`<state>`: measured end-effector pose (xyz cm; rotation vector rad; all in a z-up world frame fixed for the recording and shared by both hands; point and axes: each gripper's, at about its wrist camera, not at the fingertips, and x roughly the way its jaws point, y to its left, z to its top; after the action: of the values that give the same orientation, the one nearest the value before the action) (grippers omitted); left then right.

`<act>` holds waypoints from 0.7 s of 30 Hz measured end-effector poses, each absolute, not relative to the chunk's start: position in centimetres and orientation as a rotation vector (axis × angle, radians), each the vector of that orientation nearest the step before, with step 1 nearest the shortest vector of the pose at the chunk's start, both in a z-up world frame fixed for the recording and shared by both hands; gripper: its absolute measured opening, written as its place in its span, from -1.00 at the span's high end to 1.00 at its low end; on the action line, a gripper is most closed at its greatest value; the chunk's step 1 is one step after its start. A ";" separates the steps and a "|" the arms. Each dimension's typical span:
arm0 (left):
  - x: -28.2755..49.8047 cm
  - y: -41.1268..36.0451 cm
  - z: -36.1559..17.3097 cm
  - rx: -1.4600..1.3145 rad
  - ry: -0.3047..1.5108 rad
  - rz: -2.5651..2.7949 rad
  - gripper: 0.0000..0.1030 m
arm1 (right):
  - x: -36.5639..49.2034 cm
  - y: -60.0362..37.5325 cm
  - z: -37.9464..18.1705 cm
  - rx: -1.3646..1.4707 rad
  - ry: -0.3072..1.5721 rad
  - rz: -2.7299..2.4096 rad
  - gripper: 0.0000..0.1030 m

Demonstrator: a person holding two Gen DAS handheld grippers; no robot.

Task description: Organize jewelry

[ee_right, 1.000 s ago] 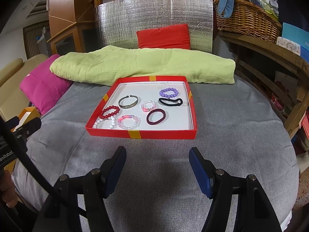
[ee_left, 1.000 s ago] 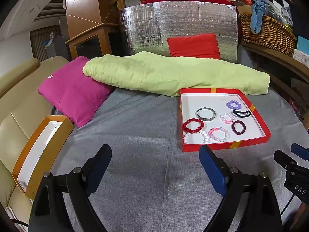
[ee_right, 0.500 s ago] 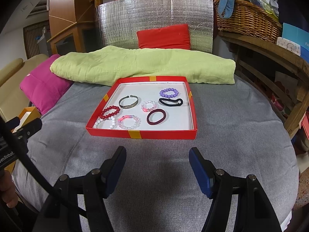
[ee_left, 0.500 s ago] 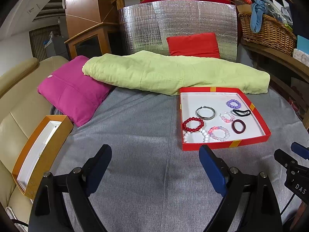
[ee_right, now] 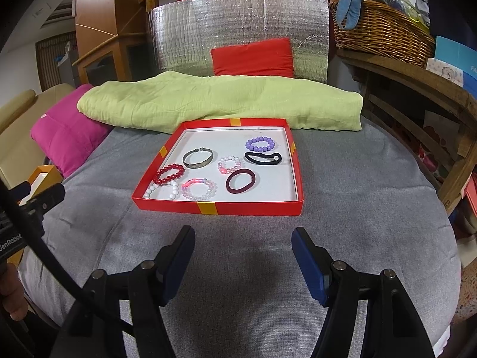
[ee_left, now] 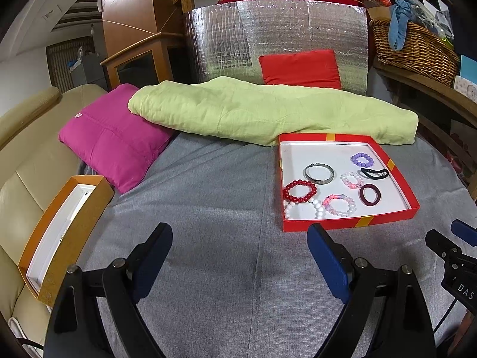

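Left wrist view first: the left gripper (ee_left: 240, 250) hangs over the grey bedcover (ee_left: 208, 208), jaws spread wide with nothing between the blue pads. At two o'clock from it sits the red tray (ee_left: 405, 179), a shallow box lid with a white floor. At nine o'clock, on the beige sofa (ee_left: 26, 161), lies an orange box (ee_left: 76, 232) with a white lining. A magenta cushion (ee_left: 113, 140) rests at eleven o'clock, with a rolled green blanket (ee_left: 268, 110) stretching across twelve, its edge touching the tray's far rim. The right gripper's tip pokes in at four o'clock.

Over to the right wrist view: the right gripper (ee_right: 243, 256) is also parted, a bit narrower than its partner, and holds nothing. The tray is dead ahead at twelve o'clock, and all the jewelry is inside it. Front left, a white bead bracelet (ee_right: 162, 191) touches a red bead bracelet (ee_right: 169, 174) just behind it. Beside them lies a pink-and-clear bead bracelet (ee_right: 199, 189), then a maroon hair tie (ee_right: 241, 181) at the front right. In the middle row, a silver bangle (ee_right: 198, 158) and a small pale pink bead bracelet (ee_right: 229, 164). Back right, a black hair tie (ee_right: 263, 158), with a purple bead bracelet (ee_right: 260, 144) behind it. A red cushion (ee_right: 253, 56) leans on a silver foil panel (ee_right: 238, 24), and a wicker basket (ee_right: 381, 32) stands at two o'clock.
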<state>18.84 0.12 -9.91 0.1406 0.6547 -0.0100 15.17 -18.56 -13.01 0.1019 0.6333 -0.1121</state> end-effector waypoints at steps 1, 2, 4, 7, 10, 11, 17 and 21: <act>18.9 0.1 -9.9 0.139 0.656 -0.009 -0.78 | 15.2 -18.5 -13.0 0.102 0.633 -0.112 -0.38; 18.9 0.2 -9.9 0.138 0.657 -0.008 -0.78 | 15.2 -18.5 -13.0 0.101 0.633 -0.112 -0.38; 18.9 0.1 -9.9 0.140 0.659 -0.010 -0.78 | 15.2 -18.5 -13.0 0.100 0.634 -0.111 -0.38; 18.9 0.1 -10.0 0.142 0.661 -0.011 -0.78 | 15.1 -18.5 -13.0 0.095 0.634 -0.111 -0.38; 18.9 0.1 -10.0 0.142 0.663 -0.010 -0.78 | 15.2 -18.5 -13.0 0.096 0.634 -0.111 -0.38; 18.9 0.1 -10.0 0.141 0.664 -0.010 -0.78 | 15.2 -18.5 -13.0 0.095 0.634 -0.112 -0.38; 19.0 0.1 -10.1 0.143 0.670 -0.009 -0.78 | 15.1 -18.5 -13.0 0.093 0.633 -0.111 -0.38; 19.0 0.2 -10.1 0.142 0.670 -0.009 -0.78 | 15.1 -18.4 -13.0 0.091 0.631 -0.114 -0.38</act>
<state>18.98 0.16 -10.12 0.1421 0.6696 -0.0087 15.14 -18.44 -13.01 0.0913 0.6309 -0.1136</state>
